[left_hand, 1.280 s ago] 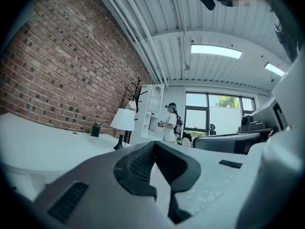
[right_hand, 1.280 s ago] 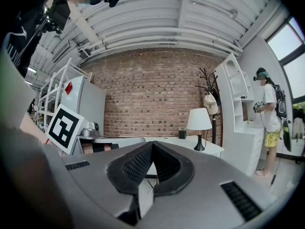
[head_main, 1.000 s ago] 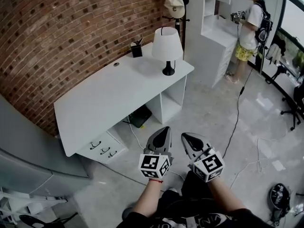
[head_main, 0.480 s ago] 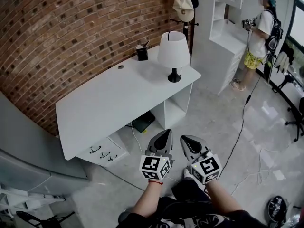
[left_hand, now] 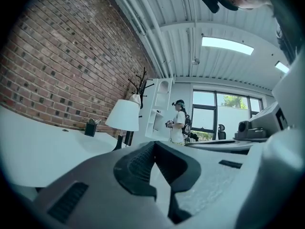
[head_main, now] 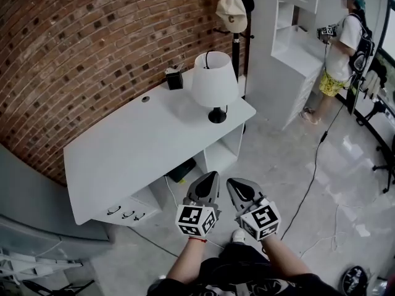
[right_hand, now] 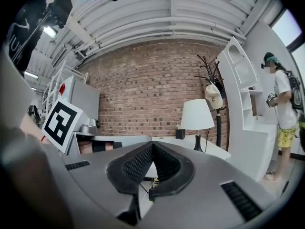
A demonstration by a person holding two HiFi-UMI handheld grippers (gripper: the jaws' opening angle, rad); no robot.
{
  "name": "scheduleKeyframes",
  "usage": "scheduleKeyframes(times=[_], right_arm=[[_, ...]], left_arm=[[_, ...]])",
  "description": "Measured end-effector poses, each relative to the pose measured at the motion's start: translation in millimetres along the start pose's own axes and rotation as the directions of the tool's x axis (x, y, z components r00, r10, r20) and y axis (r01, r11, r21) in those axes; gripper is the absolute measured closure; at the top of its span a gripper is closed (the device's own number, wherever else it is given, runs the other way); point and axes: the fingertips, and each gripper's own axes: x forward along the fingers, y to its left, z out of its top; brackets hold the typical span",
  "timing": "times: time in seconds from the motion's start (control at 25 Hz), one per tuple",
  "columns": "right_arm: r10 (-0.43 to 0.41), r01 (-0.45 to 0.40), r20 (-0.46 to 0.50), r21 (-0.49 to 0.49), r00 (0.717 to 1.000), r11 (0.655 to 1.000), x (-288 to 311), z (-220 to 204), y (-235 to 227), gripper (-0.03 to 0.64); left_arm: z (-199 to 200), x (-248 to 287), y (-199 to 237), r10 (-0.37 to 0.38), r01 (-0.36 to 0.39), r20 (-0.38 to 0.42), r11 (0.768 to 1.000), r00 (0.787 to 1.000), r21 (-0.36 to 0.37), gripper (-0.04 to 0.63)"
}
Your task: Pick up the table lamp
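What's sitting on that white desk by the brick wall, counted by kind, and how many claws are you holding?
table lamp: 1
black holder: 1
claws: 2, the left claw and the right claw
Total: 4

Office or studio space, loft-style fit-out. Evidence: bare brick wall (head_main: 92, 54); white desk (head_main: 136, 153) with three small drawers (head_main: 126, 213) and a table lamp (head_main: 214, 82); coat stand (head_main: 236, 42) with a cap (head_main: 231, 14); tall white shelf unit (head_main: 290, 48); polished grey floor (head_main: 278, 159) with loose cables (head_main: 316, 165). Overhead: ribbed metal ceiling (left_hand: 228, 27), exposed pipes (left_hand: 143, 27), flat light panels (left_hand: 227, 45). Large windows (left_hand: 214, 113) at the far end (greenery outside). Second person (head_main: 342, 42) with a recording rig by the shelves.
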Motion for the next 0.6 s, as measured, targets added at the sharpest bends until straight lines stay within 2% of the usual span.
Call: scheduleKeyframes(times=[0.28,0.6], right_arm=[[0.025,-0.025,-0.018,0.004,1.000,1.000,19.7,-9.0,-55.1,0.615],[0.066,-0.066,-0.015,-0.005,0.998,0.998,37.7,-7.3,-103.6,0.615]], left_arm=[[-9.9,57.6,2.6,0.022,-0.022,-0.027,1.000,0.999,0.002,0.589],[-9.4,108.9,7.5,0.068,-0.068,0.002,0.997,0.998,-0.032,0.589]])
